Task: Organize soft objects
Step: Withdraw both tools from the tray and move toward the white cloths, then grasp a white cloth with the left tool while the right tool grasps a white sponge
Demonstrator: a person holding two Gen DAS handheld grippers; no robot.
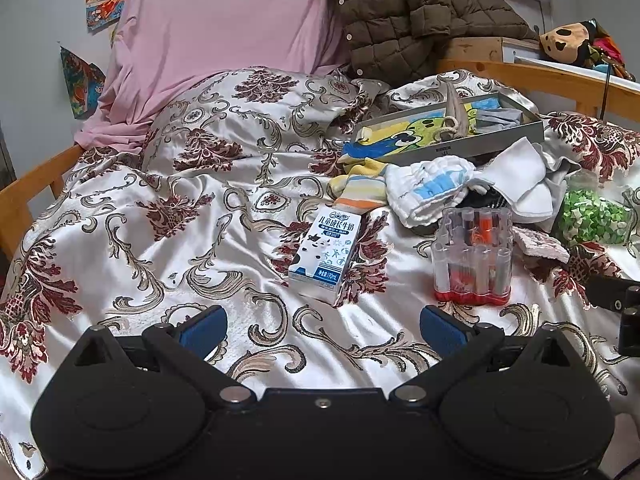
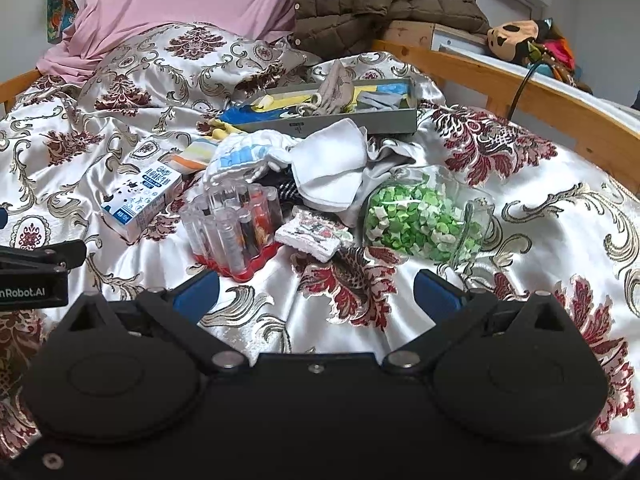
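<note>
A grey tray (image 1: 500, 138) (image 2: 360, 122) lies on the bed, holding a yellow cartoon cloth (image 1: 416, 130), a beige pouch (image 2: 334, 94) and a grey cloth (image 2: 380, 100). In front of it sits a heap of soft things: a white cloth (image 1: 524, 176) (image 2: 332, 168), a white and blue towel (image 1: 428, 188) (image 2: 244, 156) and a striped sock (image 1: 360, 192) (image 2: 192, 156). My left gripper (image 1: 322, 326) hovers open over the quilt, short of a milk carton (image 1: 324, 250). My right gripper (image 2: 316, 292) is open too, nothing between its fingers, near a small pink pad (image 2: 310, 236).
A clear tube rack (image 1: 474, 256) (image 2: 236, 232) and a jar of green paper stars (image 2: 424, 220) (image 1: 592, 220) stand near the heap. A pink pillow (image 1: 216, 32), a brown quilted jacket (image 1: 420, 12), a wooden bed rail (image 2: 520, 84) and a plush toy (image 2: 520, 38) are behind.
</note>
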